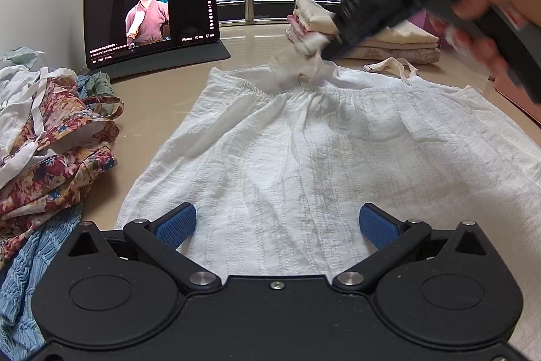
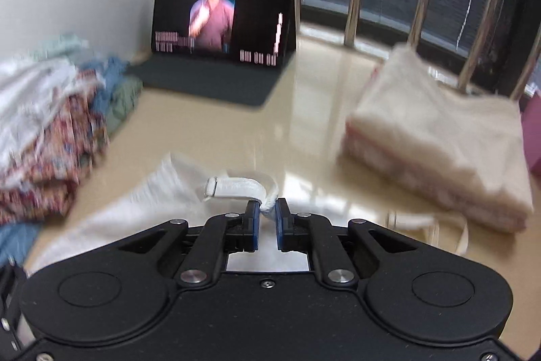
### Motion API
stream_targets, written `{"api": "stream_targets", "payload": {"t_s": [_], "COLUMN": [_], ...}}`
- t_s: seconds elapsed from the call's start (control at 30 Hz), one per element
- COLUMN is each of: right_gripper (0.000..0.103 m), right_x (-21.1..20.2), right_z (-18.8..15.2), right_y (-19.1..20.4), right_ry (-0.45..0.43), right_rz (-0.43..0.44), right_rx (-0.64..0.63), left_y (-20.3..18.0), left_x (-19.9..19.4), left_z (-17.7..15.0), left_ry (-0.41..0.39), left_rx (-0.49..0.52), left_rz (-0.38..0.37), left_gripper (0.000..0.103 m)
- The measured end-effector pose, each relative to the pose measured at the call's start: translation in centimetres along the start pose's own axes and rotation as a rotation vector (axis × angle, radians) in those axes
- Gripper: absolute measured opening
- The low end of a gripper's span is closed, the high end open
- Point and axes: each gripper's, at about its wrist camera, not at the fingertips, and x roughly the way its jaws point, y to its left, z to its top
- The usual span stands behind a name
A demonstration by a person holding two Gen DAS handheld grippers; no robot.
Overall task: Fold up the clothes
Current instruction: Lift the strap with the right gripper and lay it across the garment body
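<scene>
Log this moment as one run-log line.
step: fold prep | right gripper: shut on white strap | left gripper: open above white garment | folded stack: behind

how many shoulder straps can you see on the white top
2. One white strap is pinched in the right hand-held gripper, lifted off the white top. The other strap lies loose on the table beyond the neckline. More may be hidden underneath.

- The right gripper (image 1: 324, 53) was smeared by motion blur in the left view;
- the white garment (image 1: 304, 164) ran past the right edge;
- the tablet (image 2: 225, 12) text was unreadable.
</scene>
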Motion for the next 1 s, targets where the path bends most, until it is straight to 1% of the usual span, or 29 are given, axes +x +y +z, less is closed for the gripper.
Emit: {"api": "stream_targets", "payload": {"t_s": [0.07,0.13,0.17,0.2,0.27,0.3,0.4,0.43,0.53,0.63,0.73,0.77,0.8,0.83,0.9,1.0], "right_gripper": [0.011,0.020,0.030,0.037,0.042,0.044,0.044,0.044,0.044,0.044,0.042,0.033,0.012,0.006,0.002,0.002], "right_x": [0.4,0.6,0.7,0.5,-0.1,-0.6,-2.2,-2.5,-1.9,0.3,2.2,2.7,2.9,2.7,2.2,0.7], "right_z": [-1.0,-2.0,-2.4,-2.7,-3.2,-3.2,-2.9,-2.7,-2.3,-2.0,-2.0,-2.0,-2.3,-2.6,-3.0,-3.7], "right_y": [0.1,0.3,0.3,0.3,0.2,0.0,-0.1,0.1,1.8,3.8,5.2,5.6,6.0,6.1,6.2,5.8], "right_ry": [0.059,0.116,0.136,0.136,0.130,0.109,-0.006,-0.031,-0.044,-0.013,0.025,0.034,0.043,0.045,0.047,0.051], "right_rz": [0.000,-0.002,-0.012,-0.019,-0.033,-0.031,0.039,0.069,0.130,0.152,0.154,0.146,0.133,0.133,0.136,0.162], "right_rx": [-0.010,-0.022,-0.024,-0.020,-0.012,0.006,0.050,0.054,0.031,-0.018,-0.050,-0.066,-0.085,-0.090,-0.097,-0.119], "left_y": [0.0,0.0,0.0,0.0,0.0,0.1,0.1,0.1,0.0,0.1,0.1,0.1,0.1,0.1,0.1,0.1], "left_x": [0.0,0.0,0.0,0.0,0.0,0.0,0.0,0.0,0.0,0.0,0.0,0.0,0.0,0.0,0.1,0.1], "left_z": [0.0,0.0,0.0,0.0,0.0,0.0,0.0,0.0,0.0,0.0,0.0,0.0,0.0,0.0,0.1,0.1], "left_ry": [0.000,0.000,0.000,0.000,0.000,0.000,0.000,0.001,0.001,0.000,0.001,0.001,0.001,0.000,0.001,0.001], "left_rx": [-0.001,-0.001,-0.001,-0.002,-0.001,-0.001,-0.001,-0.001,-0.001,-0.001,-0.002,-0.002,-0.002,-0.003,-0.005,-0.005], "left_rz": [0.001,0.001,0.001,0.001,0.001,0.000,0.000,0.000,0.000,0.000,0.000,0.000,0.000,0.000,0.000,0.000], "left_gripper": [0.103,0.103,0.103,0.103,0.103,0.103,0.103,0.103,0.103,0.103,0.103,0.103,0.103,0.103,0.103,0.103]}}
